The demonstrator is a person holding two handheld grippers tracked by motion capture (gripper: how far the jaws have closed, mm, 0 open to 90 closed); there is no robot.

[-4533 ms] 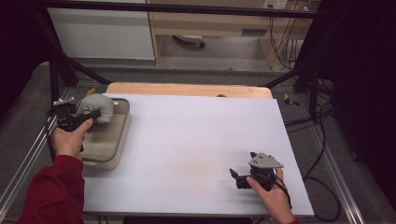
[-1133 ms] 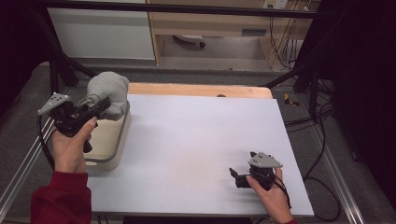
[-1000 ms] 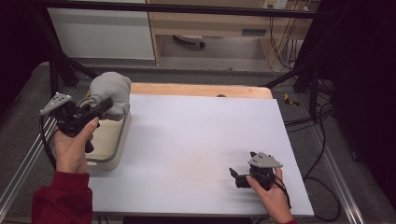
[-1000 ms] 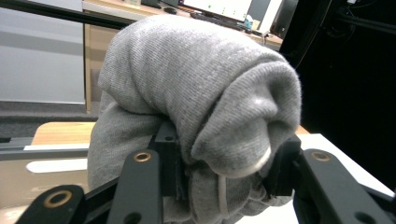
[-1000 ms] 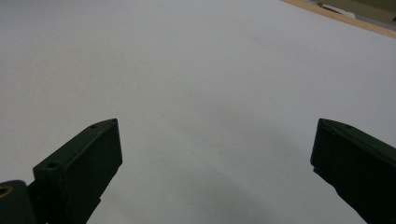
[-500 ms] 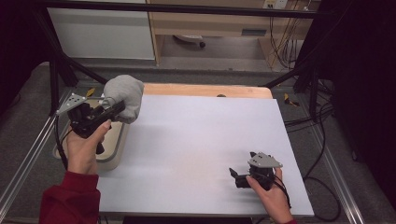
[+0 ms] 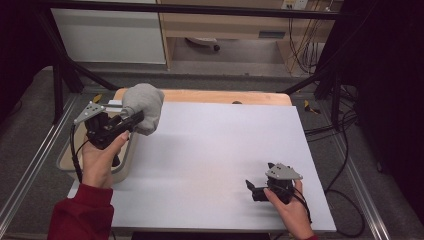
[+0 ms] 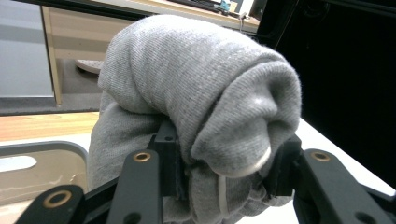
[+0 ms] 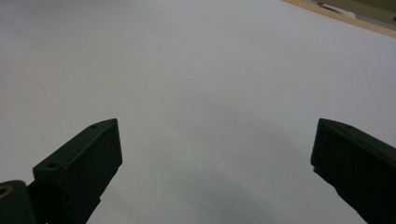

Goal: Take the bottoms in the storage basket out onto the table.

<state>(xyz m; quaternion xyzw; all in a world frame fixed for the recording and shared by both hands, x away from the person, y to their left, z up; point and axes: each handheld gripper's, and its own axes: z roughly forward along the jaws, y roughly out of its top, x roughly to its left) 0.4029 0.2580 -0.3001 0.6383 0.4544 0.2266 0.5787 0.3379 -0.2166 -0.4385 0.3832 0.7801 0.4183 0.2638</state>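
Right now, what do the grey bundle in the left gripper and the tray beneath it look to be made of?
The grey bundle looks like soft knitted fabric, matte: fine ribbed stitches and rounded folds show in the left gripper view. The tray is probably moulded plastic, beige and smooth, with rounded rim corners; the material isn't certain.

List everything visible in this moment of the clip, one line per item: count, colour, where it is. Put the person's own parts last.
Rolled cloth bundle: one, grey, held in the air over the table's far left corner, clamped in the left gripper.
Tray: one, beige, at the table's left edge, mostly hidden behind the left hand.
Table sheet: one, white, covering most of the tabletop.
Wooden board: one, light brown, showing as a strip along the far edge of the sheet.
Cabinet: one, white-fronted, on the floor beyond the table.
Left gripper: one, black with a grey plate, shut on the bundle.
Right gripper: one, black with a grey plate, near right of the table, jaws wide apart.
Sleeve: one, red, on the left forearm.
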